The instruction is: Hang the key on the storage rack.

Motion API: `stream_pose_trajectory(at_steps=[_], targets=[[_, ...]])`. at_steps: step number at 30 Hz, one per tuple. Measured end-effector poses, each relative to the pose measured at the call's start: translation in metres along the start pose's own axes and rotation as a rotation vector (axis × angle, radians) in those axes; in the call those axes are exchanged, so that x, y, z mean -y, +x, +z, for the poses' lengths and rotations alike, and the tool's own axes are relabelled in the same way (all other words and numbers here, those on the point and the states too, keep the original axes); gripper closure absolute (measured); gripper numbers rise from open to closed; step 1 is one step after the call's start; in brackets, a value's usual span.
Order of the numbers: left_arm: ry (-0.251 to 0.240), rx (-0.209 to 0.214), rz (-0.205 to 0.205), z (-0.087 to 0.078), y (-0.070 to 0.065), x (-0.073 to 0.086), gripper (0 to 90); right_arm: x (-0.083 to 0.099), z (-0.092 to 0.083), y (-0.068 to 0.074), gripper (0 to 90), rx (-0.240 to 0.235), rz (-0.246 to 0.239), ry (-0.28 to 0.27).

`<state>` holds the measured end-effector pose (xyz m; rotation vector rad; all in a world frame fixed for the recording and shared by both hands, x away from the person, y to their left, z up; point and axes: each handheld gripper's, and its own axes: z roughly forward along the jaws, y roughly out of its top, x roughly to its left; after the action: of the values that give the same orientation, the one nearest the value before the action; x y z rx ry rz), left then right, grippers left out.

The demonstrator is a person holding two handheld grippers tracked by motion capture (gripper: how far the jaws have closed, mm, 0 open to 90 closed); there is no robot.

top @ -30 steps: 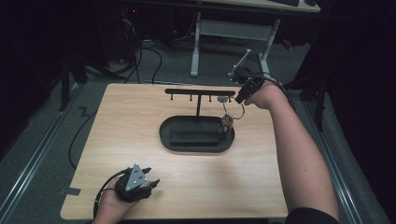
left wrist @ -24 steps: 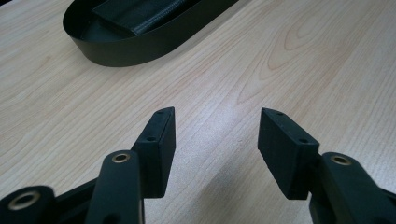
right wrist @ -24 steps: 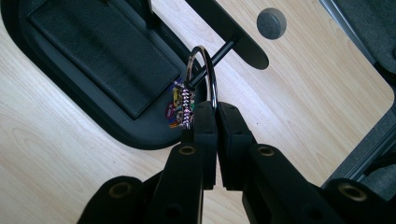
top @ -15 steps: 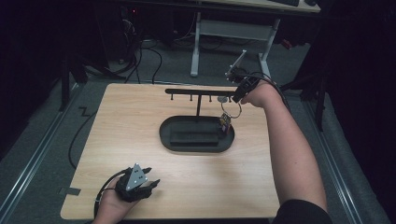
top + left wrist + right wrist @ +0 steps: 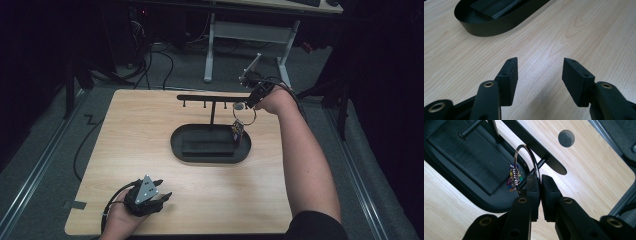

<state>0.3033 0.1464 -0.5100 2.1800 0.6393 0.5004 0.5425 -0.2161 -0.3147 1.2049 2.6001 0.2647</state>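
A black stand has an oval tray base (image 5: 178, 150) and a crossbar (image 5: 205, 98) with small pegs. My right gripper (image 5: 248, 104) is at the bar's right end, shut on a thin metal ring (image 5: 244, 116) with a colourful charm (image 5: 237, 131) dangling over the tray. In the right gripper view the ring (image 5: 520, 148) arcs up from between the pads (image 5: 533, 185) beside the crossbar (image 5: 541, 150). Its jaws have just eased apart a sliver, with the ring still between them. My left gripper (image 5: 161, 197) rests open at the table's near left, with nothing between its fingertips (image 5: 509, 75).
A grey round cap (image 5: 566, 138) sits in the wooden tabletop (image 5: 140, 130) behind the stand. The tray holds a black padded block (image 5: 207, 148). Cables and a white desk frame (image 5: 250, 35) stand on the floor beyond the table's far edge.
The right hand with the ring has shifted slightly at the bar's right end. The left gripper has stayed in place.
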Motion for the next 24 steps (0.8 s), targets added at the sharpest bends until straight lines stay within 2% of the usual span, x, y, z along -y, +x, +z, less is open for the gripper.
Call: stream_pose_trajectory(at_steps=[5, 10, 12, 15, 17, 18, 19, 21, 22, 24], targets=[[-0.003, -0.002, 0.001, 0.0, -0.001, 0.0, 47.0, 0.0, 0.0, 0.001, 85.3, 0.011, -0.01, -0.008], [-0.003, -0.001, 0.002, 0.0, -0.001, 0.0, 47.0, 0.003, 0.001, 0.0, 84.1, 0.002, 0.007, -0.027], [-0.001, -0.001, 0.004, 0.001, -0.001, 0.0, 47.0, 0.005, 0.001, -0.003, 74.1, 0.013, 0.016, -0.034], [-0.001, 0.002, 0.007, 0.002, -0.001, 0.0, 47.1, 0.008, -0.003, -0.002, 68.9, 0.011, 0.026, -0.051], [0.007, 0.006, 0.006, 0.002, 0.0, 0.0, 47.1, 0.015, -0.01, 0.002, 60.9, 0.022, 0.047, -0.094], [0.007, 0.006, 0.006, 0.002, 0.0, 0.0, 47.1, 0.015, -0.01, 0.002, 60.9, 0.022, 0.047, -0.094], [0.007, 0.005, 0.006, 0.002, 0.0, 0.001, 47.0, 0.023, -0.014, 0.004, 55.1, 0.038, 0.059, -0.129], [0.006, 0.007, 0.003, 0.003, 0.001, 0.001, 47.0, 0.029, -0.015, 0.006, 52.9, 0.045, 0.071, -0.147], [0.008, 0.008, 0.003, 0.003, 0.001, 0.001, 47.3, 0.041, -0.015, 0.008, 48.5, 0.042, 0.097, -0.176], [0.01, 0.007, 0.002, 0.003, 0.001, 0.001, 47.3, 0.048, -0.014, 0.008, 46.1, 0.043, 0.111, -0.182]])
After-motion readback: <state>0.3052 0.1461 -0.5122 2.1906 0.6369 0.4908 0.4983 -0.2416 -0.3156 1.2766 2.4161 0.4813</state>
